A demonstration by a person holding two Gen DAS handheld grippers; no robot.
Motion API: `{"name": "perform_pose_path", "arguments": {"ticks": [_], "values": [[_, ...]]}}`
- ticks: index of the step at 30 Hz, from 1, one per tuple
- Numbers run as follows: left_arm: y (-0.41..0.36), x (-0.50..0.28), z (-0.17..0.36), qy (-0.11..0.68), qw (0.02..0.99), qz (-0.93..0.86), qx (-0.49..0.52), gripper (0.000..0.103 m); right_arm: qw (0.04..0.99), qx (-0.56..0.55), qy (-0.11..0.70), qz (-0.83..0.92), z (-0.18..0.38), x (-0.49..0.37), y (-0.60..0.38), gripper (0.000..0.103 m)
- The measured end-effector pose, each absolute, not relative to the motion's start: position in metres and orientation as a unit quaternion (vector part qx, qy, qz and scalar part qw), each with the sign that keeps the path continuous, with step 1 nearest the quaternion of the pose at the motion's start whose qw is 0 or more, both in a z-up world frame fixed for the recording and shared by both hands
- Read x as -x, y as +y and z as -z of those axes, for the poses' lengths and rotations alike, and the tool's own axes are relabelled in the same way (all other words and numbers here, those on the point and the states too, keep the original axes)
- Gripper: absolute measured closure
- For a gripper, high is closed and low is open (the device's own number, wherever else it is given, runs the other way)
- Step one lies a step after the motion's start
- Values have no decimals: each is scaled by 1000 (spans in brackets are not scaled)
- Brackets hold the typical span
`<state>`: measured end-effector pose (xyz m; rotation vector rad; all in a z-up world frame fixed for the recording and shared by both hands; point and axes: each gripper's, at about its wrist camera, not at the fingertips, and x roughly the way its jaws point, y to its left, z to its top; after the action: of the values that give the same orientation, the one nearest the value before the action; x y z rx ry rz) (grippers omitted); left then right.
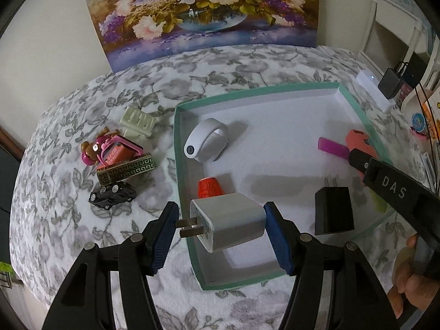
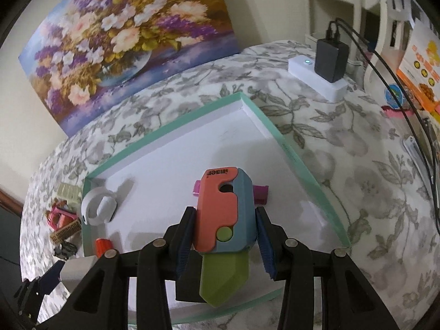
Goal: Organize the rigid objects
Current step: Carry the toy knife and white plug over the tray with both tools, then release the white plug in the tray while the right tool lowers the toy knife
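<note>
Broadly, a grey floral-patterned cloth carries a shallow white tray with a mint-green rim. Over the tray's near left corner, the left gripper clamps a white cube-shaped wall charger, prongs pointing left. Above the tray's right side, the right gripper squeezes a coral, blue and green plastic toy knife. Inside lie a white rounded gadget, a black plug adapter and a magenta bar.

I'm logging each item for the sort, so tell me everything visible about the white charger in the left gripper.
The white charger is a small, matte plastic cube with rounded edges and two flat metal prongs pointing left. It sits tilted between the left gripper pads, lifted over the near-left corner of the teal-rimmed tray, beside an orange cap.
</note>
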<state>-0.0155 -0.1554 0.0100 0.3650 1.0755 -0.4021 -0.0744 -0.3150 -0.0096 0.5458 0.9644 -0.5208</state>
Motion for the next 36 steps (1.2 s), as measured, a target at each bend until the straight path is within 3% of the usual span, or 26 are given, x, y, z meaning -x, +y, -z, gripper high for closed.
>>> {"name": "perform_pose_path", "arguments": {"ticks": [25,36], "values": [[-156,10,3,509,816,194,-192,38,826,-220,472,216,14,65,-301,57],[-150,6,-2,500,825,178,-192,33,828,-213,473,214,15,64,-299,55]]}}
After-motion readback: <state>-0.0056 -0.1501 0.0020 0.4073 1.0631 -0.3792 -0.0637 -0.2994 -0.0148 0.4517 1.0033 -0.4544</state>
